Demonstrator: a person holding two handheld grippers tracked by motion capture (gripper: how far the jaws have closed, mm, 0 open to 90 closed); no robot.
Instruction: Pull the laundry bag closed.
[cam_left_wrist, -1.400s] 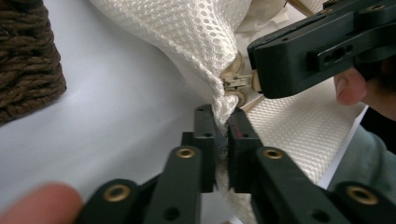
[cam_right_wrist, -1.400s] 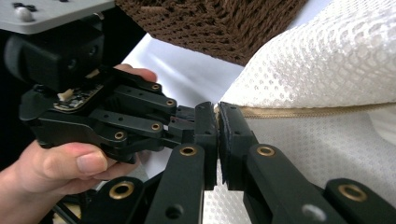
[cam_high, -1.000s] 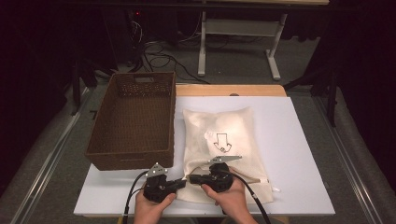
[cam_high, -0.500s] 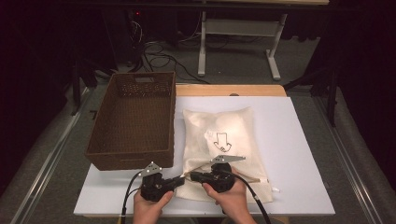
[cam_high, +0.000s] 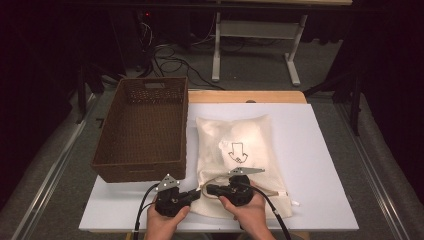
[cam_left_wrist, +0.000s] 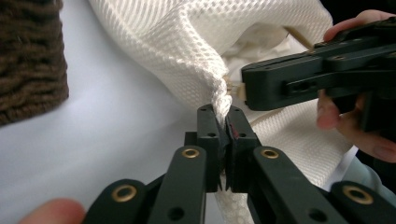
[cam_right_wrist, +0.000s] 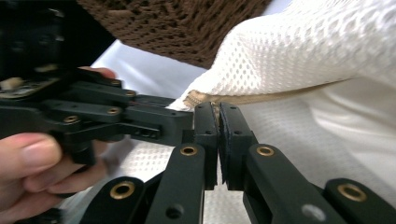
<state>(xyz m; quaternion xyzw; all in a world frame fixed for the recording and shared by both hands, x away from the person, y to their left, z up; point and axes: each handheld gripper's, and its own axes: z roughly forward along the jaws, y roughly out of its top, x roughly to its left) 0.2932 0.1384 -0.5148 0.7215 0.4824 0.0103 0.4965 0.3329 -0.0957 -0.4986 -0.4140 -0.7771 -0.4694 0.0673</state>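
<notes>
A white mesh bag (cam_high: 235, 150) lies flat on the white table (cam_high: 320, 150), just right of a brown wicker basket (cam_high: 142, 130), with its near edge toward the person. Both grippers meet at the bag's near left corner. The left gripper (cam_left_wrist: 219, 114) has its jaws clamped on a bunched fold of mesh at that corner, with the fabric pinched between the pads. The right gripper (cam_right_wrist: 217, 112) sits just beside it, coming from the opposite side; its jaws are pressed together at the tan zipper strip (cam_right_wrist: 261, 97) that runs along the bag's edge, apparently gripping the zipper's end or pull, though the pull itself is too hidden to make out. From above, the two tools (cam_high: 200, 190) point at each other, nearly touching. As for progress, the holds look set: one side anchors the cloth, the other has the zipper. The zipper line appears shut along what shows, so the opening seems not yet begun. The bag remains on the table, outside the basket, and the basket looks empty.
</notes>
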